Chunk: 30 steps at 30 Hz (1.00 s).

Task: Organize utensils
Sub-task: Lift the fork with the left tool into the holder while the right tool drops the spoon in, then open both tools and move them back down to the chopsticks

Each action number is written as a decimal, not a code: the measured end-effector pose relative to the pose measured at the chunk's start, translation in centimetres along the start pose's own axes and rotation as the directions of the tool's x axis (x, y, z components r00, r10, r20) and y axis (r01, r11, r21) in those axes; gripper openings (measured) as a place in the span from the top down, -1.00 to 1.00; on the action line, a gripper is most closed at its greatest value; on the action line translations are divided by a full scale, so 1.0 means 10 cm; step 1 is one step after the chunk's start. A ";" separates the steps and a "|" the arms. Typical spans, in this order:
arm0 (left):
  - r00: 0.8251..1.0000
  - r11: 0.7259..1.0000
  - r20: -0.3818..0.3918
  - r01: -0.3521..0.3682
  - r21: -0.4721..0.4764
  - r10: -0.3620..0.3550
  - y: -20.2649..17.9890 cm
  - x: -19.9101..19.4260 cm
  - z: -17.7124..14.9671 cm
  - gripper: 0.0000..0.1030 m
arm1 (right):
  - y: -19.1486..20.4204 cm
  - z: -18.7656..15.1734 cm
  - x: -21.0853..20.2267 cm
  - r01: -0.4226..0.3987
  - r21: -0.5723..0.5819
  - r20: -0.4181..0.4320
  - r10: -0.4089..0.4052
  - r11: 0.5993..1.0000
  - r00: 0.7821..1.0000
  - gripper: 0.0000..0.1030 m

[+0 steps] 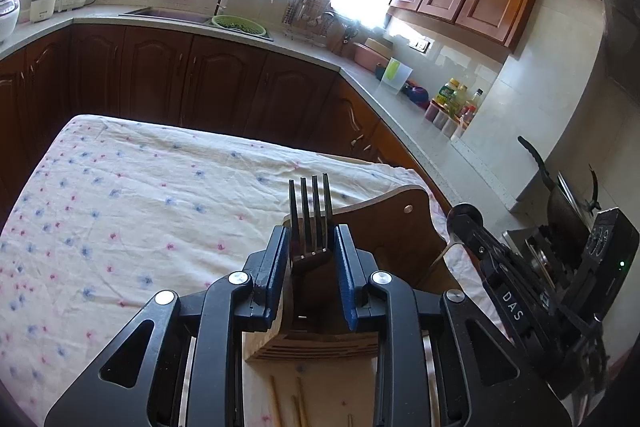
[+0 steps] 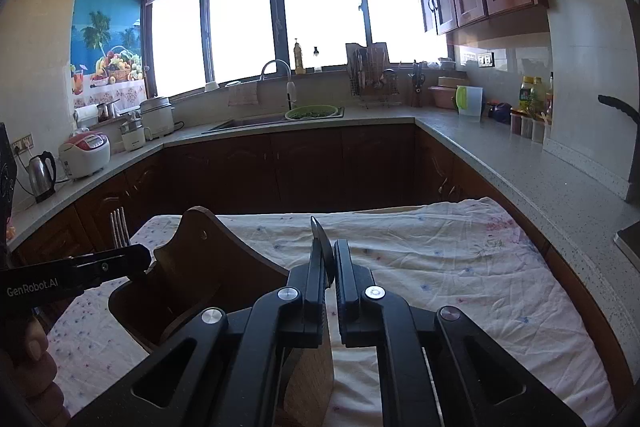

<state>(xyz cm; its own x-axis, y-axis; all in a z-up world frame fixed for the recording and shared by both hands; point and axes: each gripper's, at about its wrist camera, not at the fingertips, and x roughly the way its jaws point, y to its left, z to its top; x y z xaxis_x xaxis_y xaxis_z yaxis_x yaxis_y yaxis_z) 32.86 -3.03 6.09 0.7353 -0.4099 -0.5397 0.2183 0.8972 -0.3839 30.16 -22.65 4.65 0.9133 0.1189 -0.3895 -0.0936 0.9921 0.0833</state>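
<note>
My left gripper (image 1: pixel 311 233) is shut on a metal fork (image 1: pixel 310 211), tines up, held just above the wooden utensil holder (image 1: pixel 384 227) on the floral tablecloth. The fork also shows in the right wrist view (image 2: pixel 119 229), beside the left gripper (image 2: pixel 142 257). My right gripper (image 2: pixel 333 251) is shut on a spoon (image 2: pixel 323 247), seen edge-on with its bowl up. In the left wrist view the right gripper (image 1: pixel 464 217) holds the spoon (image 1: pixel 452 227) to the right of the holder. The holder shows at the left in the right wrist view (image 2: pixel 200 267).
Wooden chopsticks (image 1: pixel 286 405) lie on the cloth-covered table (image 1: pixel 120 207) in front of the holder. Kitchen counters with a sink (image 2: pixel 256 123), a dish rack (image 2: pixel 372 75), bottles (image 2: pixel 536 95) and appliances (image 2: pixel 86 153) surround the table.
</note>
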 end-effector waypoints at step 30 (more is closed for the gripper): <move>0.990 0.981 0.027 -0.133 -0.138 0.138 0.60 -1.37 -1.16 -0.30 | -0.28 -0.68 -1.50 -0.033 0.226 -0.016 0.038 0.974 0.999 -0.94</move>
<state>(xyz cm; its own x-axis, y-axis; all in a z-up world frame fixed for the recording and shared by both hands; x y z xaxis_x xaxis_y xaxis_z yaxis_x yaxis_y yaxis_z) 16.67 6.08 2.44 0.7756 -0.2771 -0.5672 0.0276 0.9125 -0.4081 14.01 -26.95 4.03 0.9028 0.1571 -0.4004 -0.0323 0.9530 0.3011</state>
